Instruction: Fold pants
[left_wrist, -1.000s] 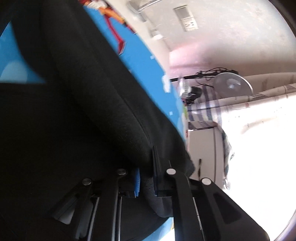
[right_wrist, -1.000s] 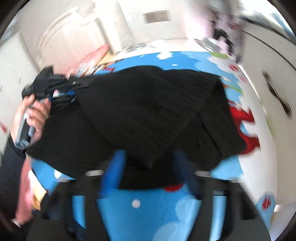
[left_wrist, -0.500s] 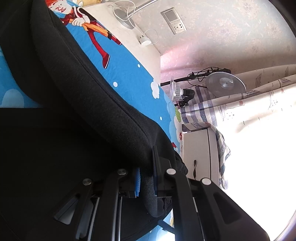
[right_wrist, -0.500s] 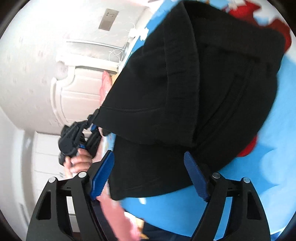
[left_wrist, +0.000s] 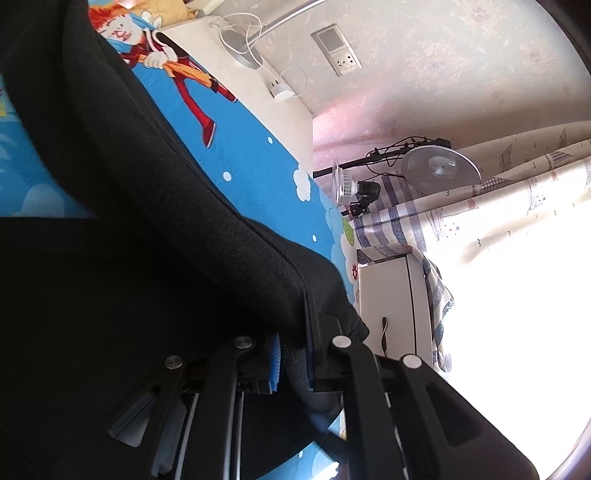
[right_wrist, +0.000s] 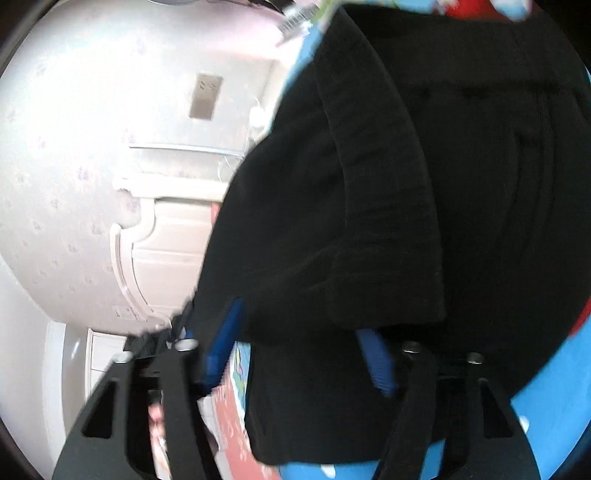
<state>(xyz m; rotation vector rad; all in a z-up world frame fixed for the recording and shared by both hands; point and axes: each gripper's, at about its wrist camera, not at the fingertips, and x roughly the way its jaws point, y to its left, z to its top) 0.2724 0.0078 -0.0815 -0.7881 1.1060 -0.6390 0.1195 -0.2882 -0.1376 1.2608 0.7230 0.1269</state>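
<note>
The black pants (left_wrist: 155, 236) lie partly folded on a blue cartoon bedsheet (left_wrist: 255, 162). My left gripper (left_wrist: 293, 354) is shut on a thick edge of the pants, which bunches between its blue pads. In the right wrist view the pants (right_wrist: 424, 192) fill most of the frame, with a folded layer on top. My right gripper (right_wrist: 301, 343) is open, its blue pads spread on either side of the near corner of the fabric, close to it; the view is blurred.
The bed runs to a wall with a socket panel (left_wrist: 336, 50) and a charger cable (left_wrist: 280, 88). Lamps on a stand (left_wrist: 436, 170), a white cabinet (left_wrist: 391, 306) and bright curtains (left_wrist: 517, 206) stand beyond the bed. A white headboard (right_wrist: 159, 258) shows on the right wrist's left.
My right gripper has swung round and closed in on the near edge of the pants, staying open. My left gripper keeps its hold, and its view has shifted a little.
</note>
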